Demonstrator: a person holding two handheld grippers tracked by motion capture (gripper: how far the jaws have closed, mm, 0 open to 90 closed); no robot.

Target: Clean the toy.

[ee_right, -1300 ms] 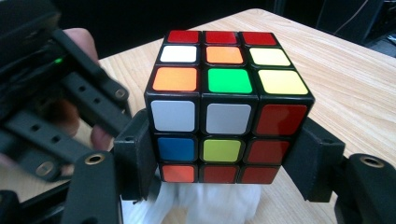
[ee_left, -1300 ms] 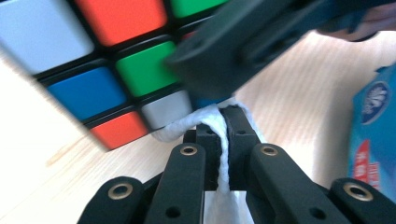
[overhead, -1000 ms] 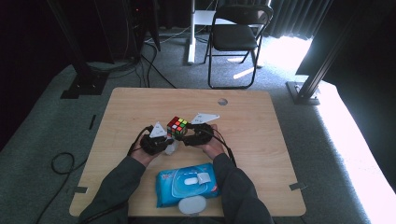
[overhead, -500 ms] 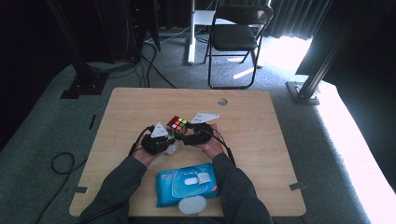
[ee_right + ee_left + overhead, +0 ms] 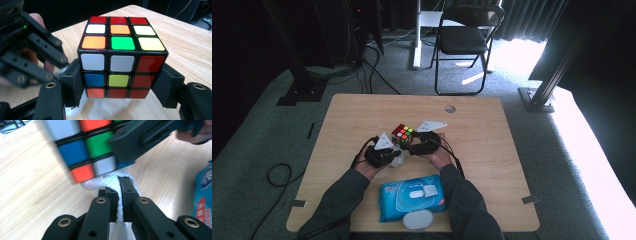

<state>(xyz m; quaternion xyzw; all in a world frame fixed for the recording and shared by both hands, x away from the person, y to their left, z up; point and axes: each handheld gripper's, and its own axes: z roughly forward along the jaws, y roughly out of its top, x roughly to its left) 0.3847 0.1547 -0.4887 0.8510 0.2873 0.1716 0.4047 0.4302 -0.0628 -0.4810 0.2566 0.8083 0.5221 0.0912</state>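
Right gripper view has the puzzle cube (image 5: 121, 58) clamped between the right gripper (image 5: 120, 86) fingers, lifted off the surface (image 5: 190, 47). Left gripper (image 5: 119, 195) fingers pinch a white wipe (image 5: 107, 182) under it — wiping seems underway; next, rub another face.

Your grippers are black, with brass-ringed rivets along the linkage arms of the left gripper (image 5: 120, 195). Each carries a grey three-cornered plate, and your sleeves (image 5: 337, 200) are dark grey-green.
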